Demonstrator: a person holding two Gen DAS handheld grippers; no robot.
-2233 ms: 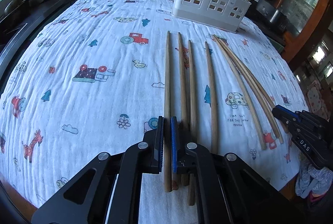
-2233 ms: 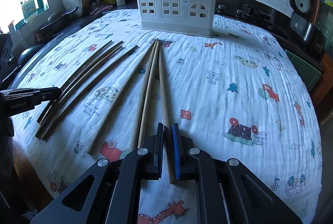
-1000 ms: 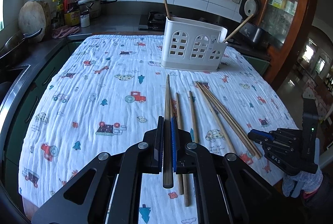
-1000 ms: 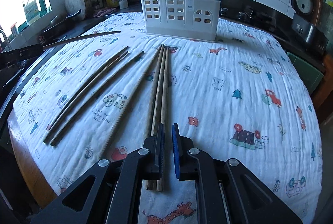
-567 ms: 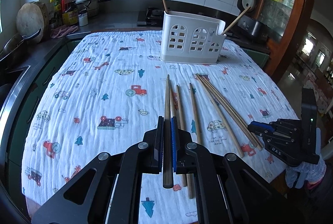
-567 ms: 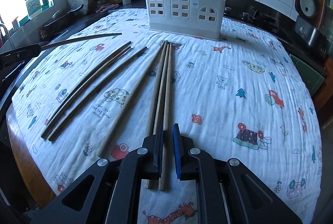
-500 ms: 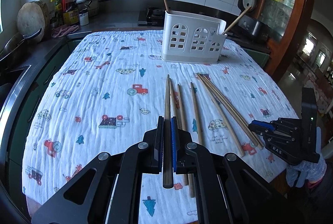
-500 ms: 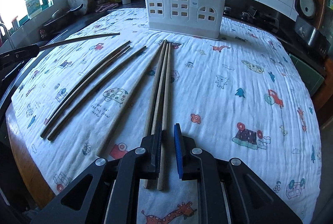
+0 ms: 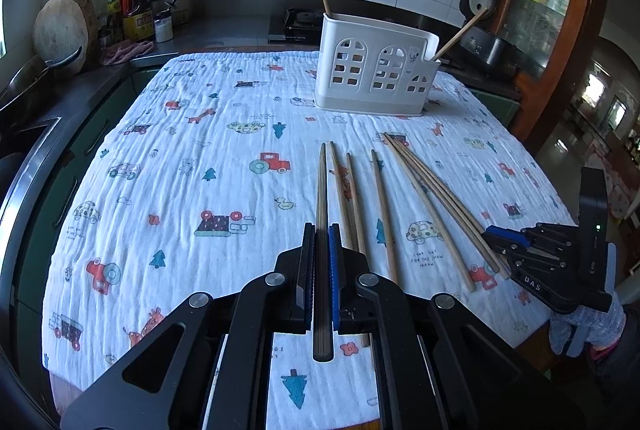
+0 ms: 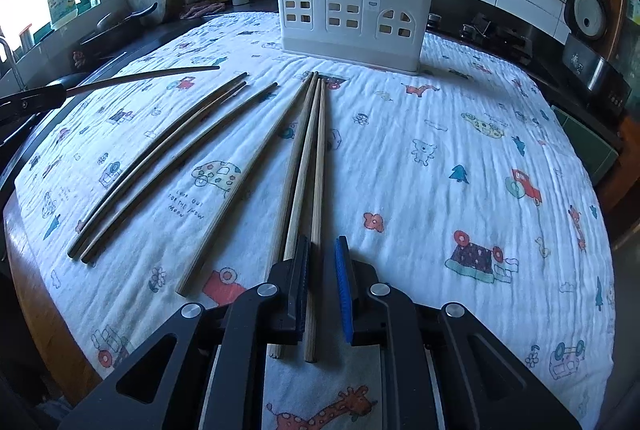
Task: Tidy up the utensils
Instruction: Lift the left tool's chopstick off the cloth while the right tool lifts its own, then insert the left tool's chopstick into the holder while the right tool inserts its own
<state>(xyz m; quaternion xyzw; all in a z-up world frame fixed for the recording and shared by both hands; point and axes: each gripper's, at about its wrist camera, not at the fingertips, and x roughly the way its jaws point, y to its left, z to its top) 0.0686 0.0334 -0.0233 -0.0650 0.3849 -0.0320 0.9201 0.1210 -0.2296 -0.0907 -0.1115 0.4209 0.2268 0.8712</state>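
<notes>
My left gripper (image 9: pixel 321 230) is shut on a wooden chopstick (image 9: pixel 321 198) and holds it above the printed cloth; that chopstick also shows at the left in the right wrist view (image 10: pixel 144 77). Several more chopsticks (image 9: pixel 380 198) lie in a row on the cloth (image 9: pixel 200 158). My right gripper (image 10: pixel 322 242) is open, low over the near ends of the rightmost chopsticks (image 10: pixel 316 166), with one chopstick between its jaws. It also shows at the right in the left wrist view (image 9: pixel 496 232). A white utensil holder (image 9: pixel 376 70) stands at the far end with two sticks in it.
A dark counter with bottles (image 9: pixel 134 10), a round wooden board (image 9: pixel 60 30) and a pan runs along the left and back. A rice cooker (image 10: pixel 588 14) sits at the far right. The table's front edge (image 10: pixel 36 290) is close below the grippers.
My right gripper has opened a little around the chopstick lying on the cloth. My left gripper still holds its chopstick up, hardly moved over the last second.
</notes>
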